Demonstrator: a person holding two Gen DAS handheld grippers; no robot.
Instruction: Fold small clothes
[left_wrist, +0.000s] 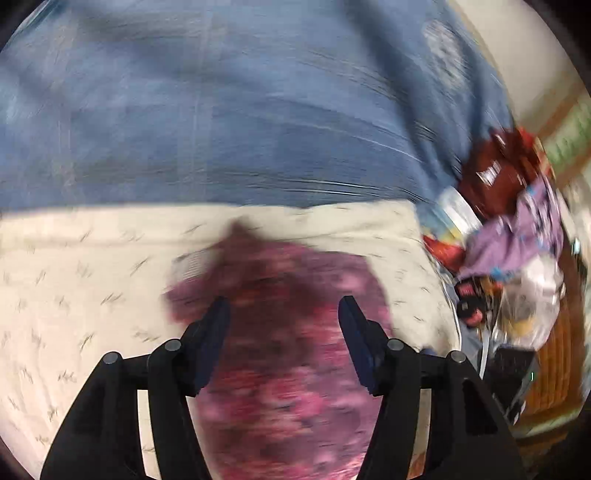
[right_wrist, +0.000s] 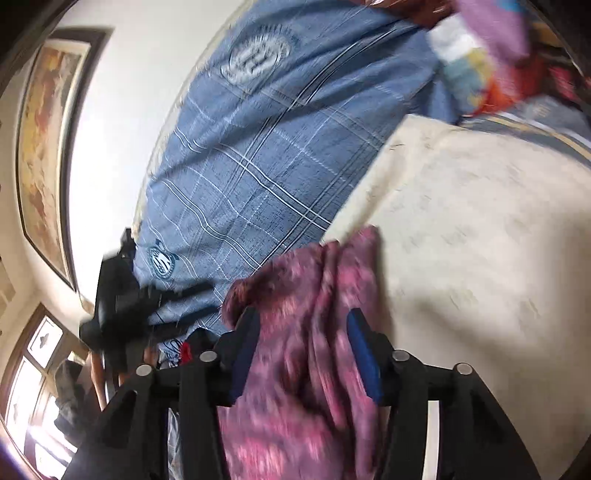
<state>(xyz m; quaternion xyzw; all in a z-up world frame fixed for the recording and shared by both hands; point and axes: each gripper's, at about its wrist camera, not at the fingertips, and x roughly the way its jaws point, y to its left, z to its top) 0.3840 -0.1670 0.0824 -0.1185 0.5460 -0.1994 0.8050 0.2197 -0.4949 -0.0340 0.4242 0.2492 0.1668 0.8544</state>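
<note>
Blue plaid bedspread with pale crests (left_wrist: 236, 110) fills the far field ahead of both claws. Nearer, a cream sheet with faint grey sprigs (left_wrist: 74, 280) covers the bed under the work area. Both views motion-blurred; fine detail unreliable.

Magenta-and-maroon floral garment, soft thin fabric (left_wrist: 280, 332), lies on the cream sheet directly below and between the fingers of the left claw (left_wrist: 283, 312). Left claw spread wide, nothing gripped. In the right wrist view the same garment (right_wrist: 306, 332) runs bunched and ridged through the gap of the right claw (right_wrist: 303, 325); its jaws also stand wide, cloth passing between them unpinched as far as blur allows.

Judgement: garment is crumpled, not flat. The step wants each claw to take an outer edge, pull apart to spread it on the sheet, then fold. Pinch single layers, low to the sheet.

Heap of mixed coloured clothes, purple, red and white (left_wrist: 509, 229), sits to the right of the left claw. Framed picture on white wall (right_wrist: 48, 140) far left of the right claw.
</note>
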